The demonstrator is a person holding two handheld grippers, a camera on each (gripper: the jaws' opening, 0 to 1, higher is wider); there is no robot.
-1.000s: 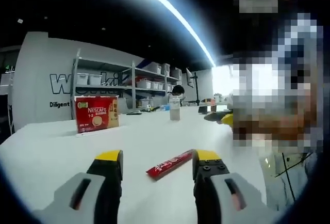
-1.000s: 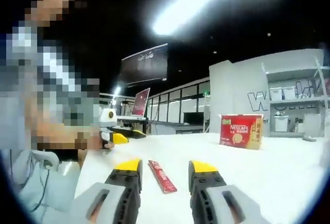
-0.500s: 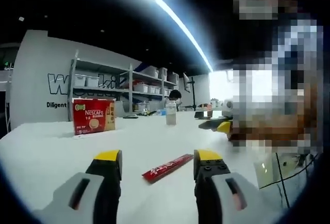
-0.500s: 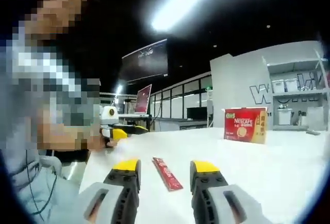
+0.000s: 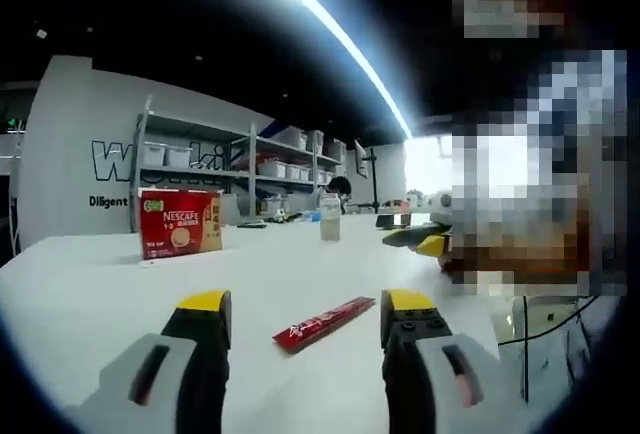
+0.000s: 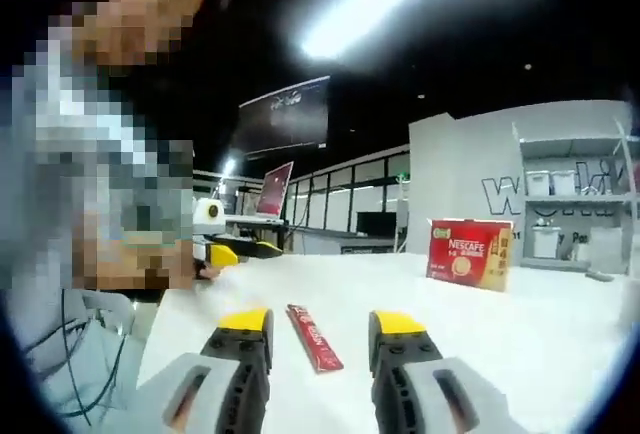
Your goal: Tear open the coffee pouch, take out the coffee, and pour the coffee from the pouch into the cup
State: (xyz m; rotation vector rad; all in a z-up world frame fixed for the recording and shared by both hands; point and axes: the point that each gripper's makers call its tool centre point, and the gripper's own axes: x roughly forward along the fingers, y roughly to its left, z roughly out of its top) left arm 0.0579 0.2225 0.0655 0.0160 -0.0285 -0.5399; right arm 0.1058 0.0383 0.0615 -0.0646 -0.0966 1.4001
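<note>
Red Nescafe box (image 5: 180, 222) on white table (image 5: 90, 294); storage shelves (image 5: 215, 169) behind

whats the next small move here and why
Probably ease the right gripper forward and down so its open jaws straddle the near end of the red coffee stick. The stick lies flat and untouched on the white table, between both grippers' open jaws, and it has to be held before the left gripper can help tear it.

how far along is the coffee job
Nothing looks done: the red coffee stick lies flat and sealed on the white table. In hand: nothing; the left tool and right tool are open, apart from it. Left: grasping, tearing, pouring into the cup.
</note>
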